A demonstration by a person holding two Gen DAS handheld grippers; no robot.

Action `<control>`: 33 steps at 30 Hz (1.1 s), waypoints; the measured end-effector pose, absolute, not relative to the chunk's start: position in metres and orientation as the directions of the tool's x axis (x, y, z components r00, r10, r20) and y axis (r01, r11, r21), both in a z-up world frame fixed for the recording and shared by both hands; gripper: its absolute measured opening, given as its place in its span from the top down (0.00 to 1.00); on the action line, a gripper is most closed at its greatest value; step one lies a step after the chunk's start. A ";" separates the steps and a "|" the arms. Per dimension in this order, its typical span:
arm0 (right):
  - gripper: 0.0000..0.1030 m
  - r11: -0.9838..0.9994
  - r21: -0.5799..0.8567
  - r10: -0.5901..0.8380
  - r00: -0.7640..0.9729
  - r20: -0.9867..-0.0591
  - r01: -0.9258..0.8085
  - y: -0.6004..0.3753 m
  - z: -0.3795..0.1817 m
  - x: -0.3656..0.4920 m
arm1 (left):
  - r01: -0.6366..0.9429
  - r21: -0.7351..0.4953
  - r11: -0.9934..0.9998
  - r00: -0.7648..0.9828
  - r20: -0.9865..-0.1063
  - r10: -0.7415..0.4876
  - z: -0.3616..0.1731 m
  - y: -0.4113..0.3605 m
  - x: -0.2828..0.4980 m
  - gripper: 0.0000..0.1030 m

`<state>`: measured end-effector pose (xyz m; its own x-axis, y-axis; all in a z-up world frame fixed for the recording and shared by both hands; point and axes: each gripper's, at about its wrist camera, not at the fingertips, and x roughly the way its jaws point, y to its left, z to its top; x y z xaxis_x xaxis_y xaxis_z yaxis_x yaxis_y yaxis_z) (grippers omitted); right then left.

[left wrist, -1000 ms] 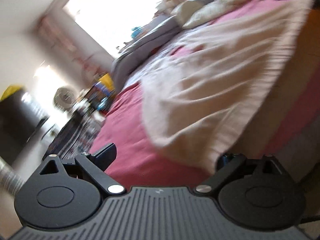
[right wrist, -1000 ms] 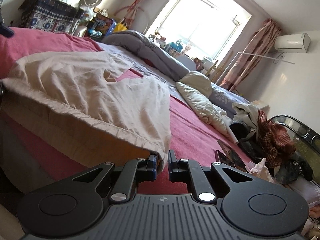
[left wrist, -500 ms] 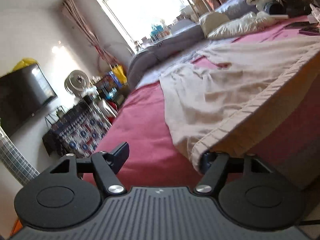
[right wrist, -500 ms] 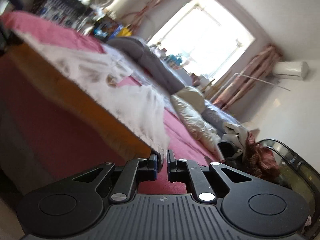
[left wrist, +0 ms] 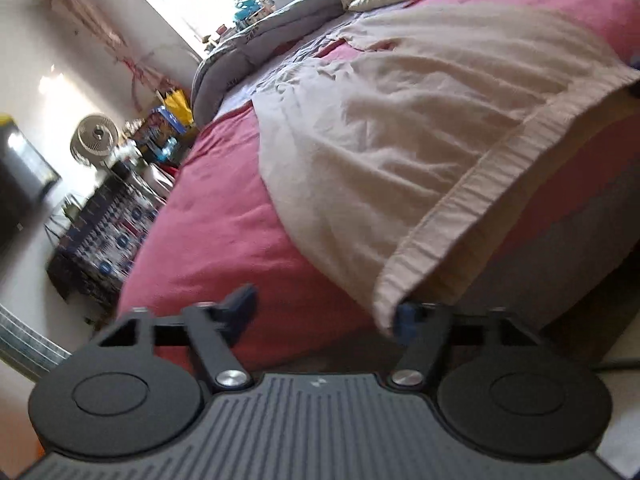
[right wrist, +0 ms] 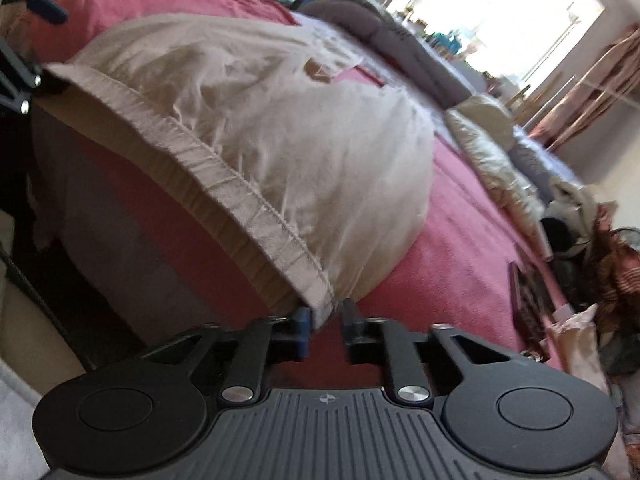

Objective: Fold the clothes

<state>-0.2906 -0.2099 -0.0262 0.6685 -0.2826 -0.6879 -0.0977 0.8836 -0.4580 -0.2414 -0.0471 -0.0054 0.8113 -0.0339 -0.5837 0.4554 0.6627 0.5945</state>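
left wrist view: beige garment [left wrist: 420,128] spread over the red bedspread [left wrist: 208,240], its ribbed hem draped off the near bed edge. left gripper [left wrist: 324,312] spread wide and opening; the hem corner hangs against its right-hand finger [left wrist: 406,316], nothing pinched. likely just let go so the cloth lies flat.

right wrist view: right gripper [right wrist: 324,322] parted and opening, the other hem corner dangling between the fingers, pads not pressing. the left gripper shows at the far hem end, top left. both corners held low at the edge, probably to square the hem before a fold.
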 end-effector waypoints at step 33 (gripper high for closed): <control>0.91 0.524 0.824 0.390 0.799 -0.457 0.216 -0.375 -0.048 -0.282 | 0.736 0.288 0.613 0.672 -0.422 -0.609 0.063 -0.048 -0.209 0.04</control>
<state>-0.2822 -0.3748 -0.0475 0.7992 0.3899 -0.4574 0.2162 0.5236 0.8241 -0.2093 -0.0477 0.0625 0.6716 -0.6090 -0.4219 0.7362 0.6125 0.2878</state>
